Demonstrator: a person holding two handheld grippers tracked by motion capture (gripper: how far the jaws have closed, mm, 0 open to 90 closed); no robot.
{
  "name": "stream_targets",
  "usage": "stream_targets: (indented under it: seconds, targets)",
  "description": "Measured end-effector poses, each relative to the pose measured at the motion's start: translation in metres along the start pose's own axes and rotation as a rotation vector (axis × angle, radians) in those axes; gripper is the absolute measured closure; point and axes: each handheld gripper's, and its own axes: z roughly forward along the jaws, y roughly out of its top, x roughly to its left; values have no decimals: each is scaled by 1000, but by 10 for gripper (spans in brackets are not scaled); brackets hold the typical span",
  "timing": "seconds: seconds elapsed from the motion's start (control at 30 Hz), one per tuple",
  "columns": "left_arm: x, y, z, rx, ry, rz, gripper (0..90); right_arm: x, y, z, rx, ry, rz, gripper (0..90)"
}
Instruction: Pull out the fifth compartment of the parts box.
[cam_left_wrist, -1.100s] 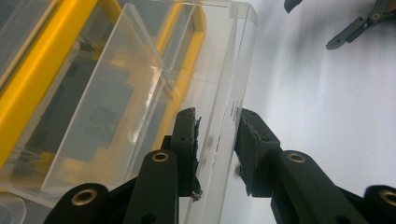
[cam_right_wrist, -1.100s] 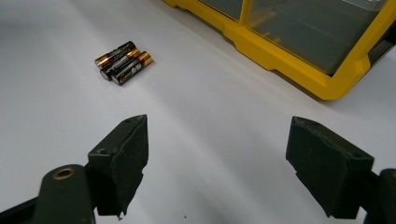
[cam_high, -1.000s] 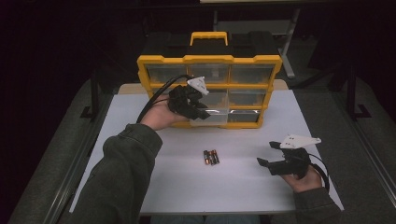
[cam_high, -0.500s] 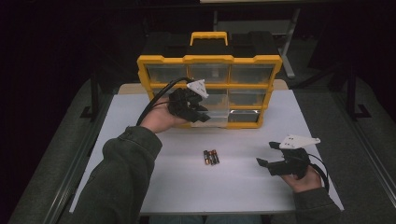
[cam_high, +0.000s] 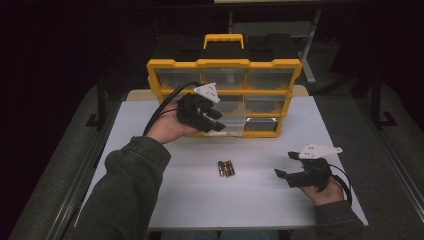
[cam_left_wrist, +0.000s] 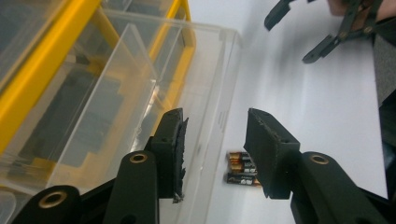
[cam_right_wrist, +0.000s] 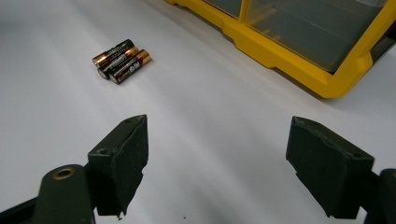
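High view: the left gripper (cam_high: 216, 121) is seen at the clear plastic drawer (cam_high: 231, 126) pulled out of the yellow-framed organiser case (cam_high: 224, 64), with three copper-topped AA batteries (cam_high: 226, 168) on the white table (cam_high: 150, 120) toward 6 o'clock of it. Left gripper view: its jaws have just been opening, the drawer's front now released, so the drawer is judged ready for loading. Right gripper view: the right gripper (cam_right_wrist: 217, 161) is held unclenched and empty, batteries at 11 o'clock.
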Motion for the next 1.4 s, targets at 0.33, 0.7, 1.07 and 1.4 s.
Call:
stream_targets:
  seconds: [0.33, 0.7, 1.07, 1.4]
  targets:
    - [-6, -1, -14, -54, -6, -19, 556, -2, -3, 2, 20, 3, 27, 200]
    - [-17, -26, -43, -91, 18, -42, 541, -2, -5, 2, 30, -4, 39, 201]
    - [-23, -70, -53, -116, 35, -108, 515, -2, -4, -1, 22, -20, 33, 199]
    - [-36, -83, -56, -111, 56, -115, 481, 1, -3, 0, 26, -17, 30, 195]
